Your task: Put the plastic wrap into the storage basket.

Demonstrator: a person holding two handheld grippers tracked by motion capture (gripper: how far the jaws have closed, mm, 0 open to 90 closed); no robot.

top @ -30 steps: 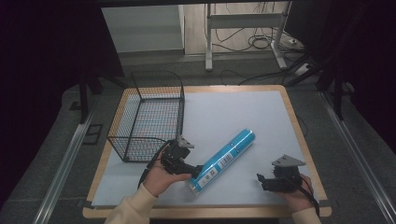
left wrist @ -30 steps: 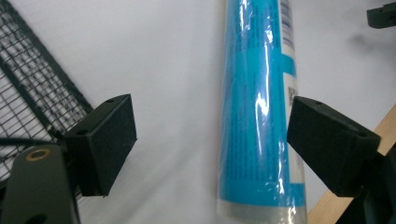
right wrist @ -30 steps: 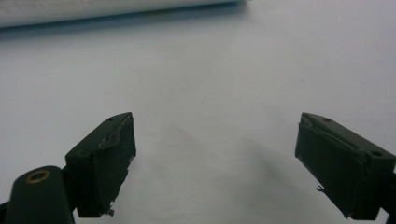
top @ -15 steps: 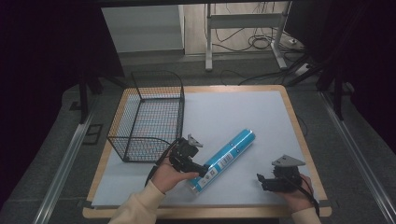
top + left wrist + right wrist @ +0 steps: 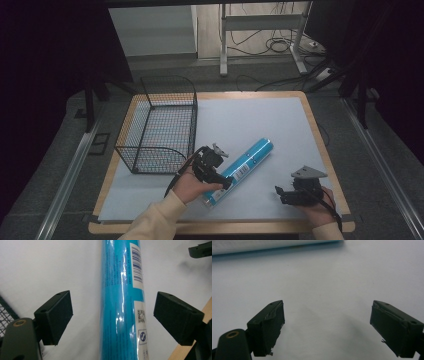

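Note:
A long blue tube (image 5: 246, 164) with a white label lies slantwise on the white sheet (image 5: 260, 125). In the left gripper view the blue tube (image 5: 121, 300) runs up between the two black jaws, which stand wide apart on either side without touching it. My left gripper (image 5: 225, 182) is open over the tube's near end. My right gripper (image 5: 279, 194) rests low at the near right of the sheet, open, with bare white sheet (image 5: 324, 290) between its jaws. The tube's edge (image 5: 274, 247) shows at the top of the right gripper view.
A black wire basket (image 5: 160, 127) stands at the left of the table, close behind the left hand. The wooden table edge (image 5: 320, 145) frames the sheet. Beyond the table are a desk frame and cables (image 5: 270, 40) on the floor.
My left gripper has moved a little right and forward over the tube's near end and turned. The right gripper and the tube have stayed put.

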